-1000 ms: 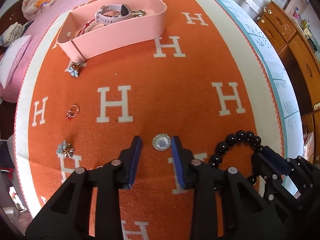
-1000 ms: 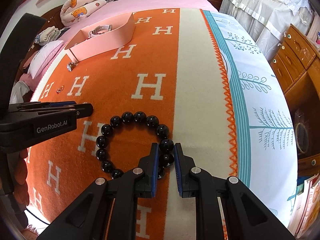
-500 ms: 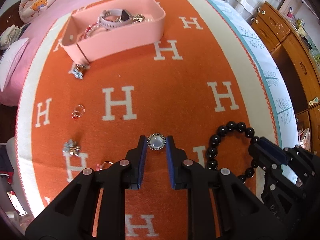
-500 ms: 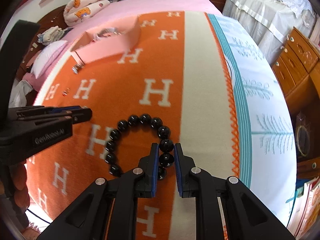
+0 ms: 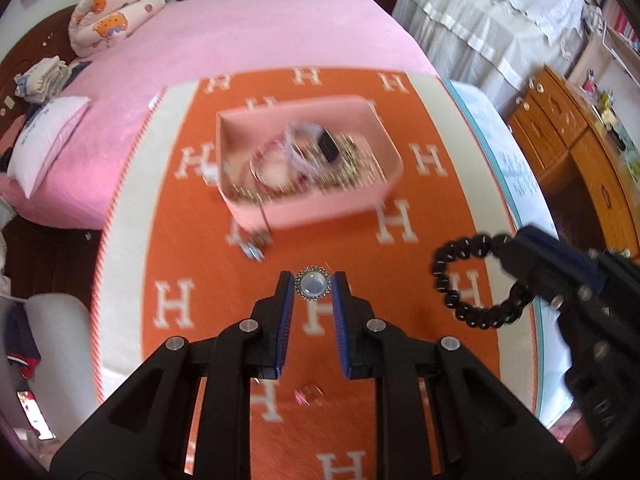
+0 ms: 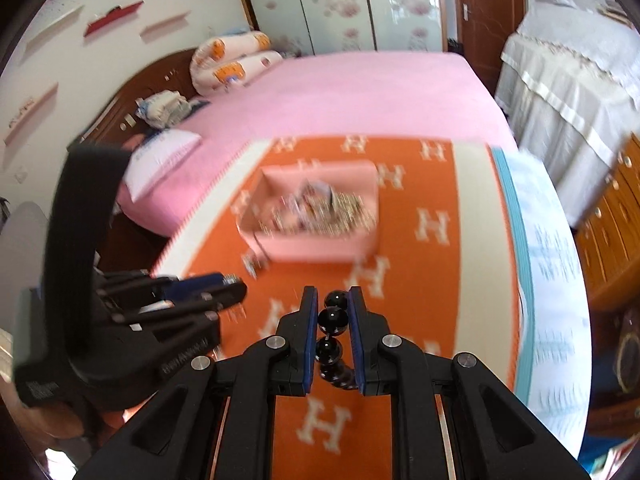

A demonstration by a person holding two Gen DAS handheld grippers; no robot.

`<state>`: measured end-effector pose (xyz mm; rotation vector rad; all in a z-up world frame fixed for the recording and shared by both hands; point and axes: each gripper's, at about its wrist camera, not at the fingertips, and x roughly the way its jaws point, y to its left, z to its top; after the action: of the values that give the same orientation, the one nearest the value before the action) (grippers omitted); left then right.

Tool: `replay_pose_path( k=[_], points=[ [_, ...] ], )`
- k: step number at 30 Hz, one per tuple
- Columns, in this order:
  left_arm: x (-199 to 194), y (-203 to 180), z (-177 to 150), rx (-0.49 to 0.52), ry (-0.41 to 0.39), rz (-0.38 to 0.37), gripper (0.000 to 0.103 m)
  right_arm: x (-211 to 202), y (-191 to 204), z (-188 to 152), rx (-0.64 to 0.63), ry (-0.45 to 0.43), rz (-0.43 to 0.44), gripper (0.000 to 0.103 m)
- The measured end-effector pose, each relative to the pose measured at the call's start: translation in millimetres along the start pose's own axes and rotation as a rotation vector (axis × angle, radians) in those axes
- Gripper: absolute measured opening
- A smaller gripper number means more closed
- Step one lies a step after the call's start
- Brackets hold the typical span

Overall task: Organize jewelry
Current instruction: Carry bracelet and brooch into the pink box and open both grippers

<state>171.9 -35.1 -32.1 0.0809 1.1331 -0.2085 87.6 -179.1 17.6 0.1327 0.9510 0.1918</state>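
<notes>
Left gripper (image 5: 313, 286): pads clamped on round brooch (image 5: 313, 284), clear of orange blanket (image 5: 440, 208). Right gripper (image 6: 333, 307): clamped on black bead bracelet (image 6: 332, 320), loop hanging below jaws. Pink tray (image 5: 332, 210) lies ahead of both, beyond fingertips, long axis crosswise, slightly left of right gripper's line. Left gripper appears nearer. Judgement: carry forward, release over tray.

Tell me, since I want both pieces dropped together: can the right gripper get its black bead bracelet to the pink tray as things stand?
Probably yes. The right gripper grips the black bead bracelet, and only bare orange blanket lies before the open-topped pink tray.
</notes>
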Motion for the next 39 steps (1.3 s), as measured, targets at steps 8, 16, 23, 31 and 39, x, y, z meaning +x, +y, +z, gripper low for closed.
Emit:
replay_pose_path(
  k=[8, 16, 23, 31, 39],
  points=[
    [17, 31, 61, -0.006, -0.042, 0.017, 0.016, 30, 2, 92, 0.072, -0.052, 0.048, 0.014],
    [71, 46, 101, 0.009, -0.01, 0.038, 0.016, 100, -13, 148, 0.103, -0.039, -0.035, 0.014],
    [120, 55, 111, 0.022, 0.056, 0.035, 0.016, 154, -22, 164, 0.105, -0.016, -0.122, 0.014],
    [139, 63, 113, 0.034, 0.073, -0.012, 0.017, 195, -5, 162, 0.026, 0.042, -0.156, 0.014],
    [107, 76, 112, 0.019, 0.023, -0.043, 0.048, 205, 11, 152, 0.04, 0.07, -0.121, 0.017]
  ],
)
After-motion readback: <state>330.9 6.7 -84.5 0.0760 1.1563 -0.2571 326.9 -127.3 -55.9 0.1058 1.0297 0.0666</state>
